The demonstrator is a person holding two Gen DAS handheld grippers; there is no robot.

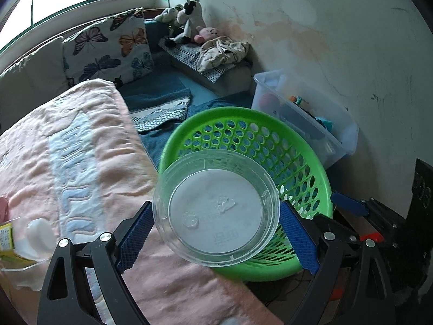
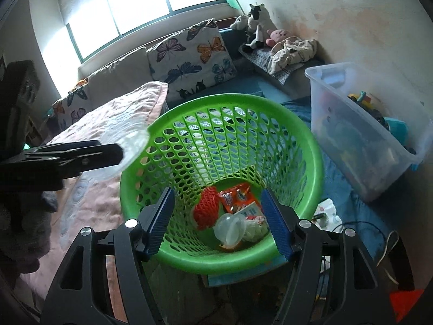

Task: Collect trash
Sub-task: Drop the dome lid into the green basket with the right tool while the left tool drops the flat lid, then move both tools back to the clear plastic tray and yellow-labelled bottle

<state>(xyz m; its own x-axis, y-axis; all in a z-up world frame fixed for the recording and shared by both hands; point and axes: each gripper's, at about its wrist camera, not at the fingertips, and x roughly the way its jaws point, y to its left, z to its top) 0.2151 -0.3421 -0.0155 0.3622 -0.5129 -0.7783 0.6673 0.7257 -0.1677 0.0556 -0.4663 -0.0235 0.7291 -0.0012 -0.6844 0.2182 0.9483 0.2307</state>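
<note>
My left gripper (image 1: 216,233) is shut on a clear round plastic container (image 1: 216,211), held at the near left rim of the green perforated basket (image 1: 297,162). The container's underside faces the camera. In the right wrist view the left gripper's black body (image 2: 62,159) holds the same container (image 2: 130,146) just left of the basket rim (image 2: 311,146). My right gripper (image 2: 219,224) is open and empty, hovering over the basket's near rim. Inside the basket lie a red foam net (image 2: 207,208), an orange snack wrapper (image 2: 235,196), a clear plastic cup (image 2: 230,228) and crumpled paper.
A pink quilt (image 1: 81,162) covers the bed to the left, with a plastic package (image 1: 24,243) on it. A clear storage bin (image 2: 360,135) with toys stands right of the basket. Butterfly pillows (image 2: 189,57) and plush toys (image 2: 257,24) sit at the back. Cables (image 2: 379,233) lie on the floor.
</note>
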